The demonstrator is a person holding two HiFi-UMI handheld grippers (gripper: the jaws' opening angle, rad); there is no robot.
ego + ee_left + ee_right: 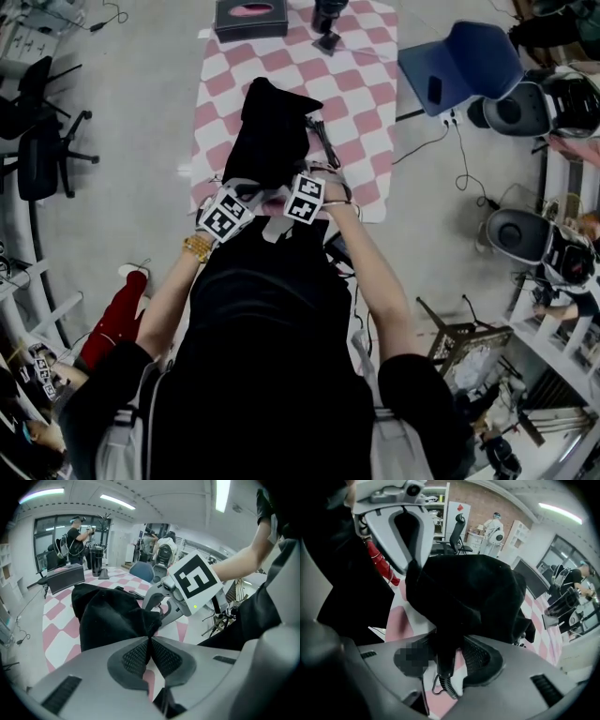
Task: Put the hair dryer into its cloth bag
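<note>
Left tool (150,641) is clamped on the cloth bag (110,620) rim over the desk (366,84); hold it taut. Your right tool (451,657) stands open around the hair dryer (443,670) handle poking from the bag; push it deeper, cord included.

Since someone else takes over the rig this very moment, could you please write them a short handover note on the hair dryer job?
Left claw: shut on the near edge of the black cloth bag.
Right claw: open, with its jaws standing either side of a black handle end with a ribbed cord sleeve, apparently the hair dryer's.
Things: the bag lies bulging on the checkered table. The dryer's body is not visible and is probably inside.
Done: the dryer seems mostly bagged.
Left: tuck in the handle end and cord, then close the bag's mouth.
</note>
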